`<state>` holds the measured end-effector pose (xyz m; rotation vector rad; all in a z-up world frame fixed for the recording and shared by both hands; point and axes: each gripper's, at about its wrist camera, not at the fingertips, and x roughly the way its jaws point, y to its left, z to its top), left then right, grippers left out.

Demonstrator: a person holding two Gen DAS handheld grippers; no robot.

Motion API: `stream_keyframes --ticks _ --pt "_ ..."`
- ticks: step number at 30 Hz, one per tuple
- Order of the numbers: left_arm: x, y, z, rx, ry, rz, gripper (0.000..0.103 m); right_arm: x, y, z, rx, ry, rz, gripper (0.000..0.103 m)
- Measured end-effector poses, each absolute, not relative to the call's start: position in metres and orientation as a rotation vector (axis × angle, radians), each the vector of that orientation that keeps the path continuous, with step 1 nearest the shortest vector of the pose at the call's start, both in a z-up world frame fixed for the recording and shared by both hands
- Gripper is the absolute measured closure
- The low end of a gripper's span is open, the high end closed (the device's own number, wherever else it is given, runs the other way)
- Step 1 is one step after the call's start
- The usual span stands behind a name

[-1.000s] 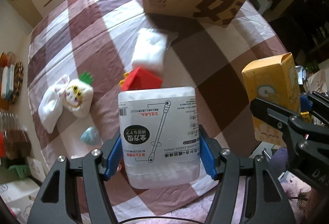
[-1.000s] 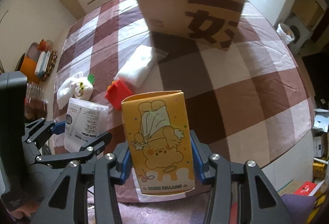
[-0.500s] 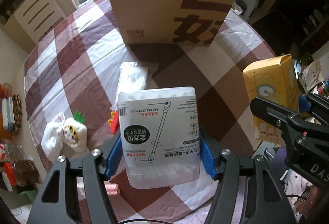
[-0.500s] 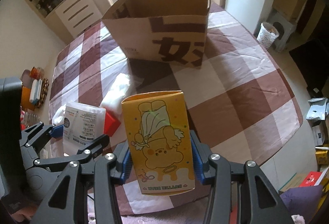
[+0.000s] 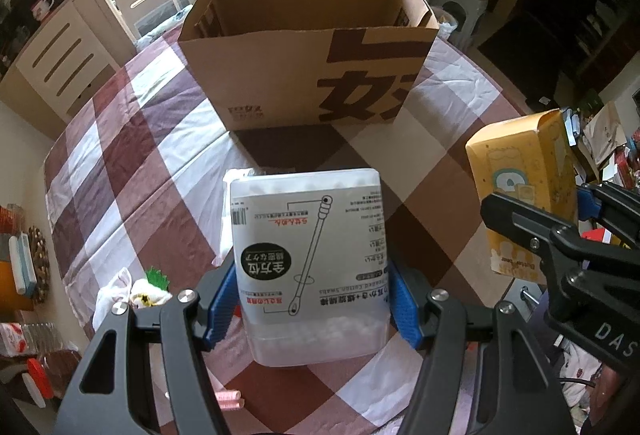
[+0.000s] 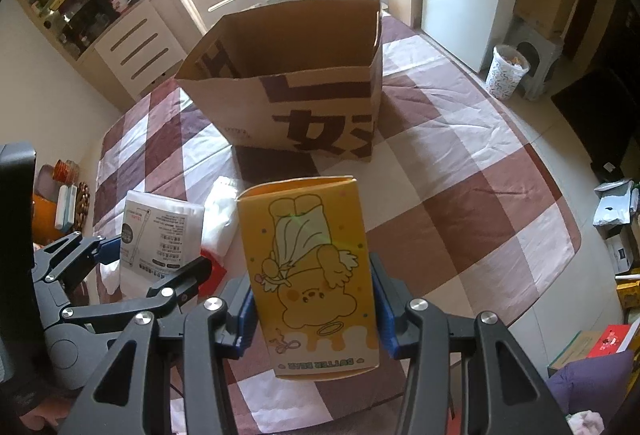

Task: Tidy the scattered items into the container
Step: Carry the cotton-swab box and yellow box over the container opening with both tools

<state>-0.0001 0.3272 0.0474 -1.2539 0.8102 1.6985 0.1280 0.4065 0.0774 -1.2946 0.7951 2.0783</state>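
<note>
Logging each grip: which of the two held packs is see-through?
The cotton swab box in the left gripper; the yellow carton in the right gripper is opaque card.

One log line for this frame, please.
left gripper: shut on cotton swab box | right gripper: shut on yellow carton | cardboard box: open, ahead

left gripper (image 5: pixel 312 309): blue fingers (image 5: pixel 220 303) clamp a clear cotton swab box (image 5: pixel 310 263), label upside down | right gripper (image 5: pixel 560 231): grips a yellow carton (image 5: pixel 520 187) at right edge | ahead: open cardboard box (image 5: pixel 308 71) on checkered bench (image 5: pixel 132 155) | lower left: plush toy (image 5: pixel 132 293), pink rolls (image 5: pixel 229 400)
</note>
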Motion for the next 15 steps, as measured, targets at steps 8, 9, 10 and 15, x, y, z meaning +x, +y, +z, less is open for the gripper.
stream_keyframes --ticks 8,9,10,15 --pt "-0.006 0.349 0.042 -1.246 0.818 1.679 0.037 0.123 0.419 0.073 -1.299 0.798 2.061 0.054" --pt "-0.008 0.352 0.041 -1.244 0.821 1.679 0.037 0.122 0.421 0.072 -1.298 0.799 2.058 0.054" --pt "-0.010 0.356 0.040 -1.247 0.819 1.677 0.037 0.121 0.423 0.072 -1.299 0.800 2.056 0.054" --pt "-0.021 0.369 0.039 -1.255 0.808 1.682 0.037 0.111 0.437 0.071 -1.307 0.787 2.060 0.054"
